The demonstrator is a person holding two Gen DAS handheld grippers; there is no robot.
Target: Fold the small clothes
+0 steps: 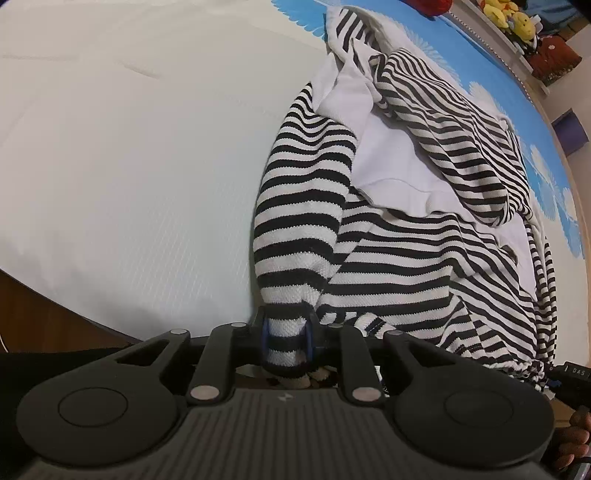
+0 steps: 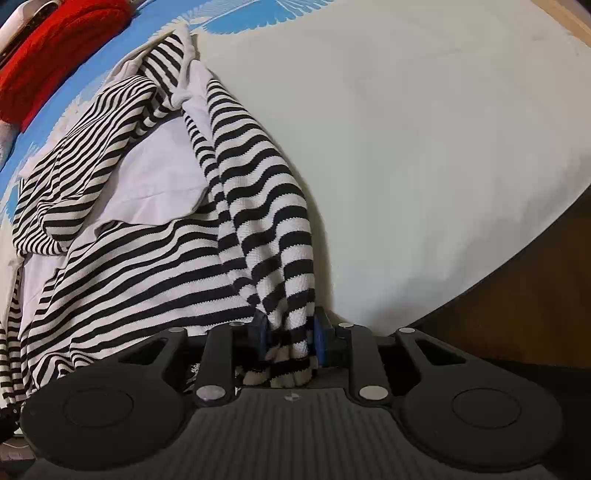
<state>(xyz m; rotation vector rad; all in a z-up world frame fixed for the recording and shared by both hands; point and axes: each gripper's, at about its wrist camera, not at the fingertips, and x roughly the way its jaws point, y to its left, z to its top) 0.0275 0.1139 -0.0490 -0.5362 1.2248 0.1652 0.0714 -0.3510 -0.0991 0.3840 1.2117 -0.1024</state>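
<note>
Left gripper (image 1: 287,341) has its blue-padded jaws nearly closed, pinching a bunched end of the striped hoodie (image 1: 399,229); right gripper (image 2: 289,341) is likewise nipped tight on another gathered striped end; both point steeply down at the white bedsheet (image 1: 129,166), the garment sprawling away between them, white lining showing; a hand (image 1: 572,439) peeks in at the left view's lower right; red knitwear (image 2: 55,59) and yellow plush toys (image 1: 506,16) lie beyond.
</note>
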